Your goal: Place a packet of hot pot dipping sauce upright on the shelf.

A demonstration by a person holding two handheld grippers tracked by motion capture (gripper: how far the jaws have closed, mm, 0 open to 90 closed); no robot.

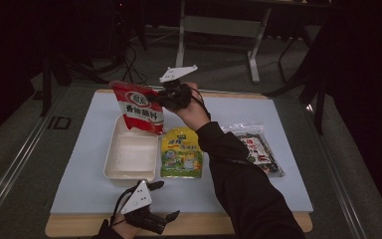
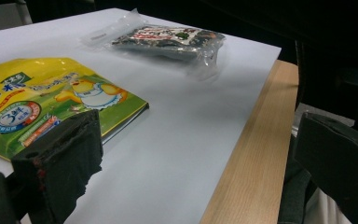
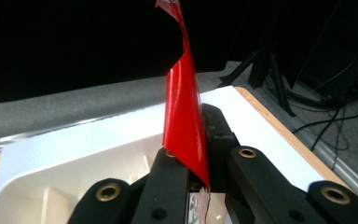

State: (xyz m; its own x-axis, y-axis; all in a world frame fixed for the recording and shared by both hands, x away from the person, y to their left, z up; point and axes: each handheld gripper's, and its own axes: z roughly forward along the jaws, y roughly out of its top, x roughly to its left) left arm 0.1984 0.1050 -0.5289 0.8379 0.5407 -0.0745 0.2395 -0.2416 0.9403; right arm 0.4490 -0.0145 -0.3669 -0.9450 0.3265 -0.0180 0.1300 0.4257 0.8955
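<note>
A red seasoning pouch (image 1: pixel 138 107) hangs above the far end of a white tray (image 1: pixel 131 155), held by its right edge in my right gripper (image 1: pixel 155 98). In the right gripper view the red pouch (image 3: pixel 184 116) stands edge-on, clamped between the black jaws, with the tray (image 3: pixel 79 172) below. My left gripper (image 1: pixel 168 200) rests open near the table's front edge, its jaws wide apart. A yellow-green pouch (image 1: pixel 180 153) lies flat beside the tray and appears as the yellow-green pouch (image 2: pixel 37 102) in the left gripper view.
A clear packet of dark food (image 1: pixel 255 147) lies at the right of the white mat (image 1: pixel 278 194); the same packet (image 2: pixel 168 41) sits far off in the left gripper view. The wooden table edge (image 2: pixel 247 158) runs along the mat. Desk legs and cables stand beyond the table.
</note>
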